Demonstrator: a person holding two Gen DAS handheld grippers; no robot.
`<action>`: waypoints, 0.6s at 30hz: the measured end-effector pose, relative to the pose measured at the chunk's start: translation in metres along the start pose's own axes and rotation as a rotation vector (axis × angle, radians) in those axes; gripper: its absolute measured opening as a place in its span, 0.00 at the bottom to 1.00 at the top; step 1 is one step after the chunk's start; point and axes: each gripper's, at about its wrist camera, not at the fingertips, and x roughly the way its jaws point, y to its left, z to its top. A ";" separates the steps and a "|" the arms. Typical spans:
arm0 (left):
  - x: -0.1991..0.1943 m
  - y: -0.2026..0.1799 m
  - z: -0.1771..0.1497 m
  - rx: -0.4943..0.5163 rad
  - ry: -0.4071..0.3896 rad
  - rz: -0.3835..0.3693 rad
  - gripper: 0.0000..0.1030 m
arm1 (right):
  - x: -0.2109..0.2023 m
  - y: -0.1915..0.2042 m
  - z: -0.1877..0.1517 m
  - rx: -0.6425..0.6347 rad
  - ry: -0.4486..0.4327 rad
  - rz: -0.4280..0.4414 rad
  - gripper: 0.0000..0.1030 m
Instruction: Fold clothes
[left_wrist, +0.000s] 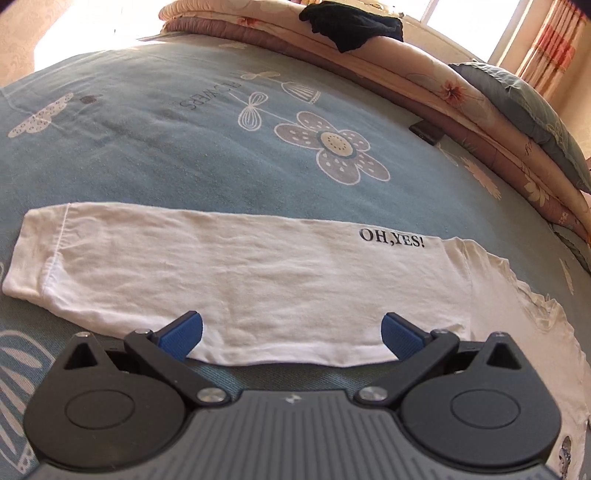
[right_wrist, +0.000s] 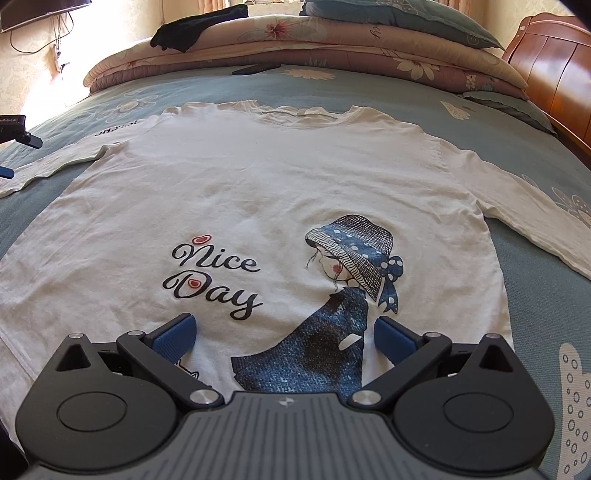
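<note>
A white long-sleeved shirt (right_wrist: 258, 184) lies flat and face up on the bed, printed with "Nice Day" and a girl in a blue hat. Its left sleeve (left_wrist: 240, 273), marked "OH,YES!", stretches straight out across the left wrist view. My left gripper (left_wrist: 291, 334) hovers open over the near edge of that sleeve, nothing between its blue pads. My right gripper (right_wrist: 284, 332) is open above the shirt's lower front, over the blue print. The right sleeve (right_wrist: 535, 221) runs out to the right. The left gripper's tip (right_wrist: 14, 129) shows at the far left edge.
The bed has a blue-grey flowered sheet (left_wrist: 166, 147). Folded quilts (right_wrist: 332, 48) and a pillow (right_wrist: 406, 18) are stacked at the head, with a dark garment (left_wrist: 351, 24) on top. A dark flat device (left_wrist: 424, 132) lies beside the quilts. A wooden headboard (right_wrist: 554, 74) stands at the right.
</note>
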 end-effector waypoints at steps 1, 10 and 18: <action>0.005 -0.002 0.004 0.044 -0.008 0.058 0.99 | 0.000 0.000 0.000 0.000 0.000 0.000 1.00; 0.033 0.016 -0.020 0.102 0.014 0.091 0.99 | 0.000 0.000 0.000 -0.002 -0.001 0.000 1.00; 0.007 0.022 -0.022 0.180 0.080 0.067 0.99 | 0.000 0.001 0.000 -0.002 -0.004 -0.002 1.00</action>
